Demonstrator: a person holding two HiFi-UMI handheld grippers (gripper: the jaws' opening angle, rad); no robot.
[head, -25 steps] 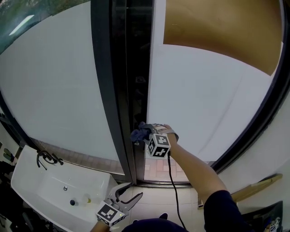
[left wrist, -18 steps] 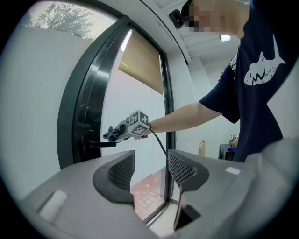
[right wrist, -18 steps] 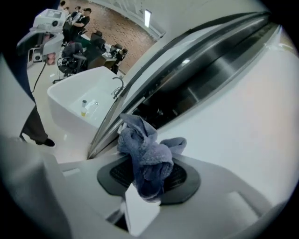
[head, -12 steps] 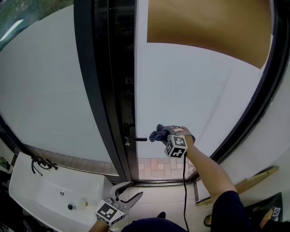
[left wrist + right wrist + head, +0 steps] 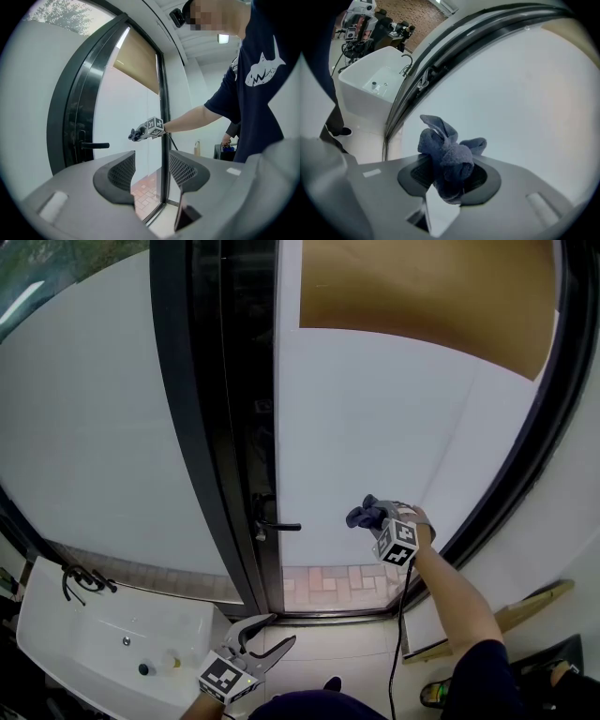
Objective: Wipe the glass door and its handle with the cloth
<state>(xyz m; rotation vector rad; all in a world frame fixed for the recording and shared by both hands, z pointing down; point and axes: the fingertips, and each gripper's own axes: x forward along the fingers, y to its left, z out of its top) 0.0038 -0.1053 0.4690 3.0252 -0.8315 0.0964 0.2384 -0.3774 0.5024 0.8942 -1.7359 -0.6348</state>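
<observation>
Flanking a dark-framed glass door (image 5: 375,427), white sink (image 5: 84,634) at left

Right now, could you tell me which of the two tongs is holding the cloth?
The right tongs: shut on the bunched blue cloth, up at the glass door. The left tongs hang low, open and empty.

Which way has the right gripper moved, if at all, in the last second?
Yes. The right gripper, shut on the cloth, slid rightward away from the door handle.
</observation>
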